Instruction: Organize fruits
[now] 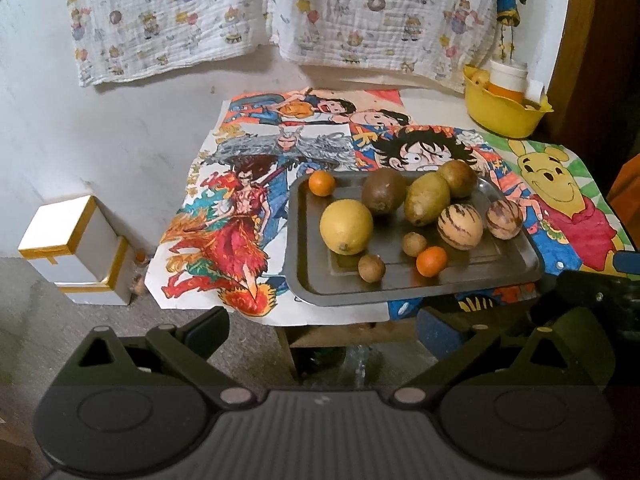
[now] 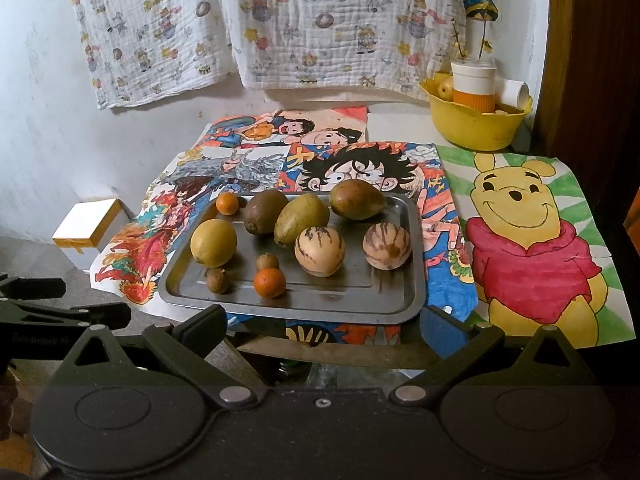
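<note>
Hanging across the back wall is a white muslin cloth (image 2: pixel 280 28) printed with small cartoon figures. Below it, coloured drawings cover the tabletop: a manga collage sheet (image 1: pixel 248 208) with gold characters along its left edge, too small to read, and a Winnie-the-Pooh drawing (image 2: pixel 532 240) to the right.

A steel tray (image 2: pixel 360 300) sits on the collage sheet near the front edge of the table and holds all the loose fruit. A yellow bowl (image 2: pixel 472 128) stands at the back right corner, well apart from the tray, with a white and orange cup (image 2: pixel 474 84) in it. Two white boxes with orange tape (image 1: pixel 76 248) are stacked on the floor to the left.

On the tray, a lemon (image 2: pixel 213 243) lies at the left, a kiwi (image 2: pixel 266 212) and two greenish-brown oval fruits (image 2: pixel 302 218) lie along the back, and two striped pepino melons (image 2: pixel 319 251) rest right of centre, apart from each other. Two small oranges (image 2: pixel 269 283) lie one at the back left corner and one near the front, with two little brown longans (image 2: pixel 217 280) near the lemon.

The left gripper (image 1: pixel 320 322) and right gripper (image 2: pixel 320 322) both hover short of the tray with jaws spread wide and holding nothing. Pale lettering on the left gripper's arm is illegible.
</note>
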The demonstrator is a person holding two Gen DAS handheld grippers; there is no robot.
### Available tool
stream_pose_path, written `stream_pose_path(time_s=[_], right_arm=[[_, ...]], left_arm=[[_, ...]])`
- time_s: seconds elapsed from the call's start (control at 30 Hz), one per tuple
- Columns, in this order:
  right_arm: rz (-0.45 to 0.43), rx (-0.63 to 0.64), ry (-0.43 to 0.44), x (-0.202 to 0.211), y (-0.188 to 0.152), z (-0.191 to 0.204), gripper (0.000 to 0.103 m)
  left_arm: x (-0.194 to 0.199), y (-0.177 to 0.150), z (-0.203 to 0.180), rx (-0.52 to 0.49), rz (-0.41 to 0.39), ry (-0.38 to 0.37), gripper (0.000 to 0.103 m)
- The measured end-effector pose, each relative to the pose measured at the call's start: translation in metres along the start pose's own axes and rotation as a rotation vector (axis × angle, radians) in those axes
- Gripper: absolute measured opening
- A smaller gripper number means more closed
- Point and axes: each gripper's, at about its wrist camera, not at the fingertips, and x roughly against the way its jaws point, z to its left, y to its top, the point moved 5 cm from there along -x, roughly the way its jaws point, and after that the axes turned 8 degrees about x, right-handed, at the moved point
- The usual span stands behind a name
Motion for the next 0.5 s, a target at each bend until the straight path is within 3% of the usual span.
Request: stream_pose_path(time_s=[0.5], right_arm=[[0.039,-0.013,-0.023,-0.011,-0.002,-0.002,0.102]], left_arm=[[-0.009,0.001,0.003,0.007,0.034,0.001,0.102]])
